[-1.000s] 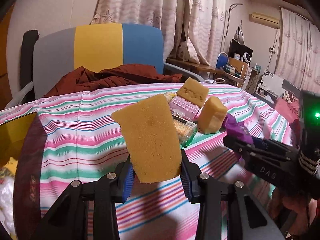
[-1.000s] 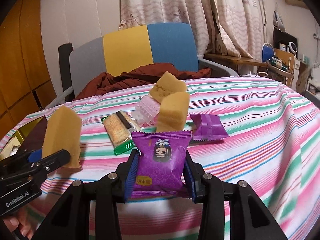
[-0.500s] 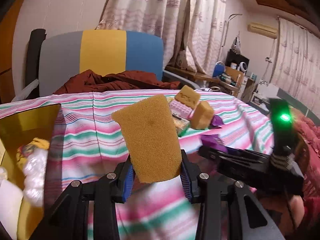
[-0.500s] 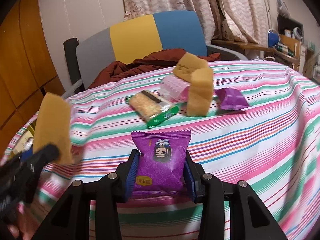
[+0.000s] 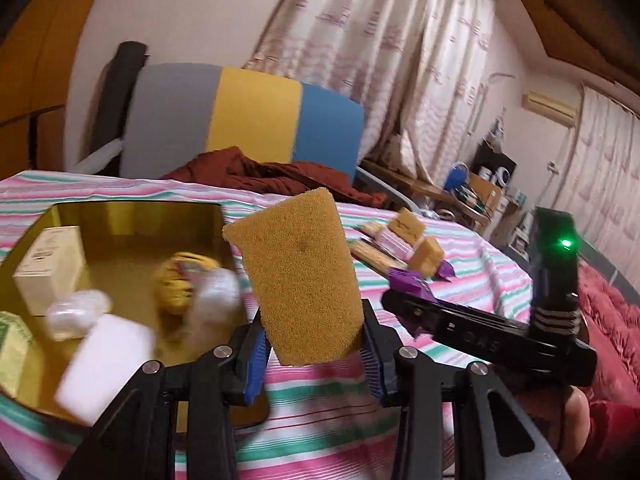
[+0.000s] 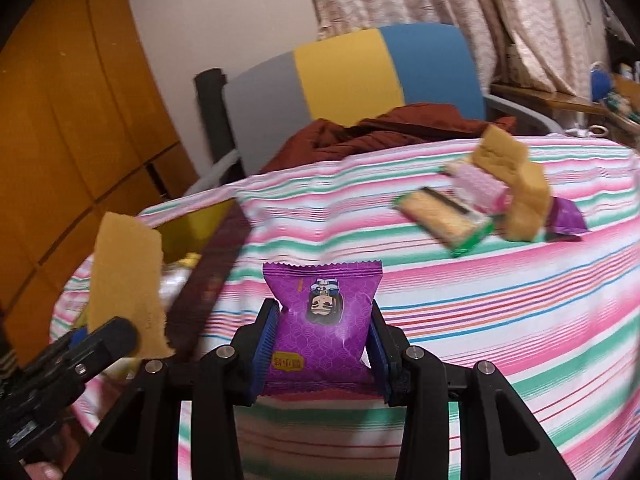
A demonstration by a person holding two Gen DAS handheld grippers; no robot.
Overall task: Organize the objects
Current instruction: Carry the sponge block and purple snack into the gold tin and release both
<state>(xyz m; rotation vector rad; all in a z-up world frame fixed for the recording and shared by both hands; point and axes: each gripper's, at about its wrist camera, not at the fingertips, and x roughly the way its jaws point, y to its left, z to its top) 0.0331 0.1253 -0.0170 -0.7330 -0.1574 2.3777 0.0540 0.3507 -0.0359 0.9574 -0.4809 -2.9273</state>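
My left gripper (image 5: 314, 354) is shut on a mustard-yellow sponge (image 5: 298, 276), held above the striped tablecloth beside the right edge of a gold box (image 5: 132, 220). The box holds a cream carton (image 5: 50, 264), white wrapped items and a yellow packet. My right gripper (image 6: 322, 346) is shut on a purple snack packet (image 6: 322, 312), held above the cloth. It also shows in the left wrist view (image 5: 412, 292), to the right of the sponge. The left gripper with its sponge (image 6: 124, 284) shows at the left of the right wrist view.
A pile lies further back on the table: two yellow sponges (image 6: 524, 208), a pink packet (image 6: 478, 186), a green-edged cracker packet (image 6: 442, 216) and a purple packet (image 6: 564, 218). A grey, yellow and blue chair (image 6: 360, 76) with a rust-red garment stands behind the table.
Both grippers have swung left, away from the pile, each holding its item. The gold box has come fully into the left wrist view.
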